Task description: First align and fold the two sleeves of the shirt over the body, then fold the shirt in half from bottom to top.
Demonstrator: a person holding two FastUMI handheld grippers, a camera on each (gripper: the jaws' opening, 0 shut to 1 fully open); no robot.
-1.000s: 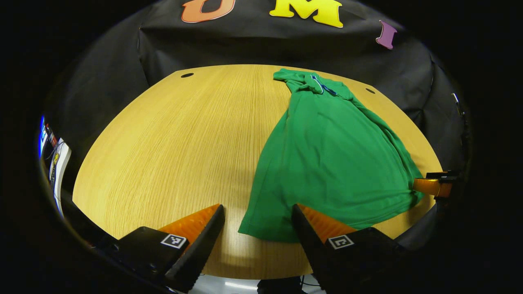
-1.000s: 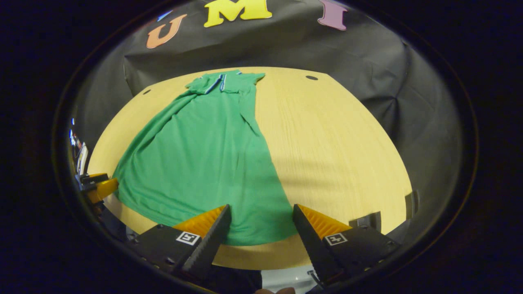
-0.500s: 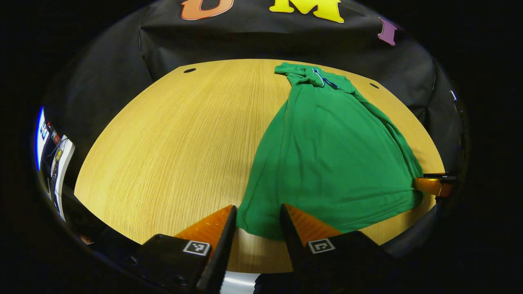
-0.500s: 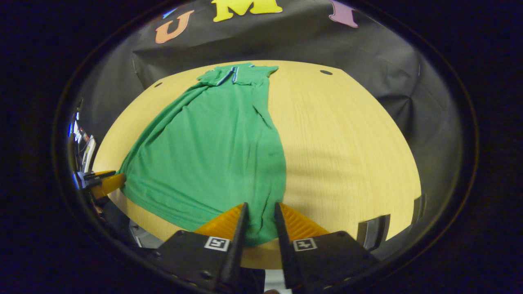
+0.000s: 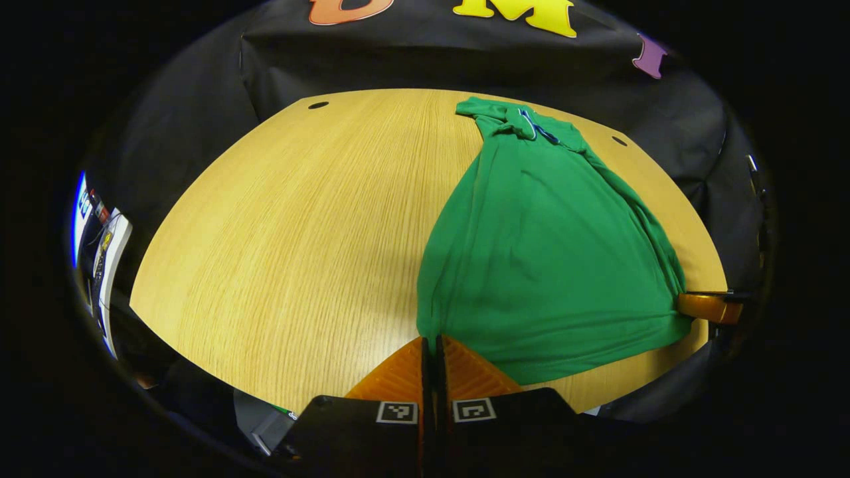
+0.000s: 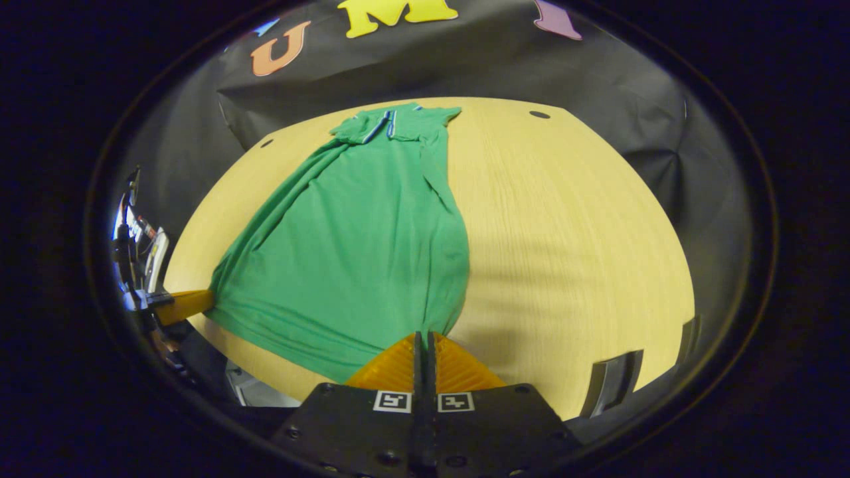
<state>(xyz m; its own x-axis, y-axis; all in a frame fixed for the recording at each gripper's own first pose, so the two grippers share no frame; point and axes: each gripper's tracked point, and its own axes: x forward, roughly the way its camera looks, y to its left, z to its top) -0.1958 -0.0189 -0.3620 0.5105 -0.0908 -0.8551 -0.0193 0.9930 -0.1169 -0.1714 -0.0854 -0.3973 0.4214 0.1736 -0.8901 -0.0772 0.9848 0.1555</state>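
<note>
**Both bottom corners of the shirt pinched**

The green shirt [image 5: 544, 252] is lying lengthwise on the wooden surface [image 5: 285, 232], collar end [image 6: 388, 125] toward the black booth wall, hem toward the near edge. Both sleeves are lying folded in over the body, so the cloth is narrowing to a long strip that is fanning out toward the hem.

No brand or readable writing is showing on the shirt; a thin blue-and-white trim is running along the collar. Each hand-held gripper is carrying small square black-and-white marker tags on its body, not text.

The left hand-held gripper [image 5: 433, 345] is clamping the hem corner on its side, fingers pressed together with cloth between them. The right hand-held gripper [image 6: 423, 342] is doing the same at the opposite hem corner; it is also showing at the far edge of the left gripper view [image 5: 707, 307], touching the cloth.

A second ago both sets of fingers were standing wide apart over the hem; half a second ago they were narrowing. The fabric near each corner is now bunching into small pleats.
</note>
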